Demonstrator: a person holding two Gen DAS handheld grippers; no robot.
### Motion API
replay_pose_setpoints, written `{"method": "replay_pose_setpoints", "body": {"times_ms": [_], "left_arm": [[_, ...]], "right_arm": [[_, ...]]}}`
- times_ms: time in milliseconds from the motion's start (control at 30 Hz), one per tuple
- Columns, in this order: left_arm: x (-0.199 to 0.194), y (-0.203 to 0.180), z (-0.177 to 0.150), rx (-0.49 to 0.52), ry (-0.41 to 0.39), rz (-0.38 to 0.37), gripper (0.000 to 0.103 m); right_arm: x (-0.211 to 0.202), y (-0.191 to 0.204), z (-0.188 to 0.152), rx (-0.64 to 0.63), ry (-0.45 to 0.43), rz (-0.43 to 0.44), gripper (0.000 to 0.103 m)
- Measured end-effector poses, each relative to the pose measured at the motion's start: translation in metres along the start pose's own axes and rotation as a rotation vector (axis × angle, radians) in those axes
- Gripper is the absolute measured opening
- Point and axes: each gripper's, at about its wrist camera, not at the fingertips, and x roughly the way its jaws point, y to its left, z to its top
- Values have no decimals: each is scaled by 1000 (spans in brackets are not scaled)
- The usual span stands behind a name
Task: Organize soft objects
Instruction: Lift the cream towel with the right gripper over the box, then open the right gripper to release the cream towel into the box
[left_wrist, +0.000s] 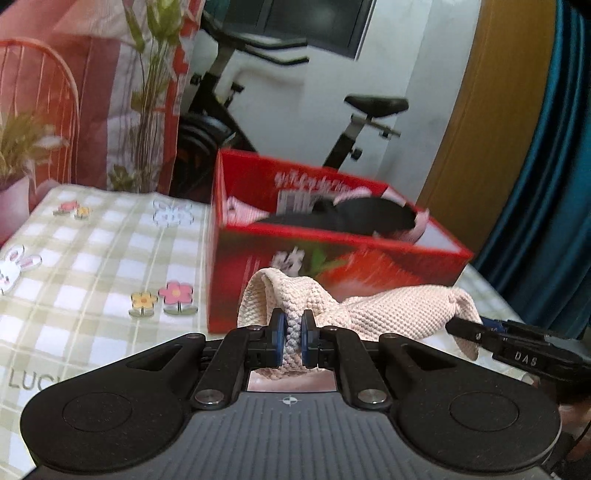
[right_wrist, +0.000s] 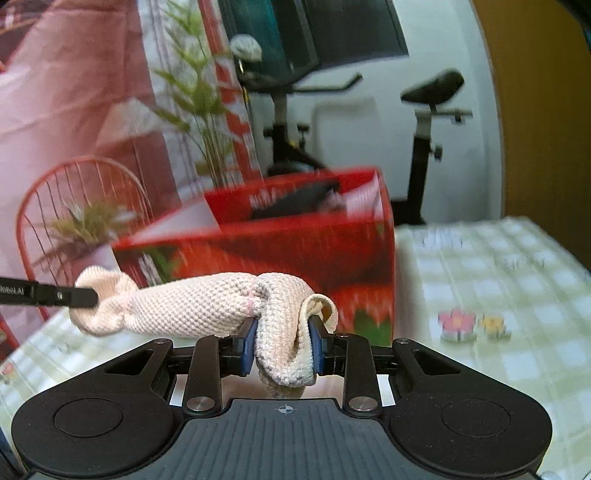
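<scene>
A cream knitted cloth (left_wrist: 388, 314) hangs stretched between both grippers, above the table and in front of a red cardboard box (left_wrist: 332, 258). My left gripper (left_wrist: 293, 332) is shut on a thin fold at one end of it. In the right wrist view my right gripper (right_wrist: 282, 339) is shut on a thick bunch of the cloth (right_wrist: 192, 306), and the left gripper's tip (right_wrist: 88, 297) pinches the far end at the left. The right gripper's tip (left_wrist: 465, 330) shows at the right of the left wrist view. The box (right_wrist: 295, 251) holds a black garment (left_wrist: 351, 218) and pink fabric (left_wrist: 243, 212).
A green checked tablecloth (left_wrist: 92, 258) with flower decorations (left_wrist: 162, 302) covers the table. A potted plant (left_wrist: 14, 177) and a red wire chair (right_wrist: 85, 206) stand at the left. An exercise bike (left_wrist: 354, 122) stands behind the box, and a blue curtain (left_wrist: 546, 184) hangs at the right.
</scene>
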Motion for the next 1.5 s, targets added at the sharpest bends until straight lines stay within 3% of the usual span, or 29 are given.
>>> {"method": "replay_pose_setpoints", "body": {"times_ms": [167,367,533,800,900,967,1167,1233,1300,1367,1500], "left_arm": [[-13,-5,24,23,-72,-8,10],[-2,-14,61,63,-103,-12,10],[22,-16,84,88,-58,-28,10],[59,-9,94,80,43,-22,10],[71,-10,95,85,65,-11,10],[78,-12,96,96,80,-5,11],[90,-15,92,126,119,22,13],[92,-13,92,127,120,28,19],[91,-11,94,122,108,28,44],[86,-11,95,122,79,30,61],[73,-15,99,139,33,35,82]], "right_arm": [[-14,5,37,-44,-76,21,27],[-3,0,83,-91,-95,11,27],[20,-7,103,-124,-69,-24,27],[57,-14,102,-121,63,-48,29],[67,-9,100,-111,101,-73,34],[72,-6,100,-112,107,-82,44],[84,2,100,-140,119,-94,61],[89,3,100,-155,126,-96,68],[91,4,100,-167,124,-104,73],[91,6,102,-170,115,-113,83],[83,7,103,-180,76,-108,94]]}}
